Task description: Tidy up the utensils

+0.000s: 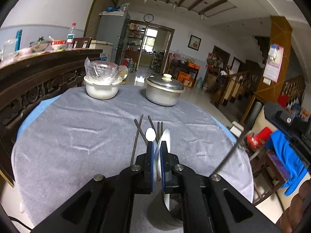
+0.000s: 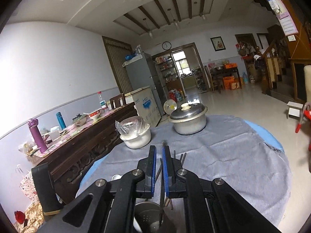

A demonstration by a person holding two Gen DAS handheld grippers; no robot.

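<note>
1. On the grey cloth (image 1: 77,136), from the left wrist, I see my left gripper (image 1: 157,147) clenched on a white spoon (image 1: 165,141); chopsticks (image 1: 137,136) lie just ahead. I'd lower it steadily.
2. From the right wrist, my right gripper (image 2: 159,155) pinches one chopstick (image 2: 162,194) over the metal holder (image 2: 143,211). I'd keep it upright and release only once the tip is inside.

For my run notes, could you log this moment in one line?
left gripper: shut on white spoon | right gripper: shut on chopstick | above holder
</note>
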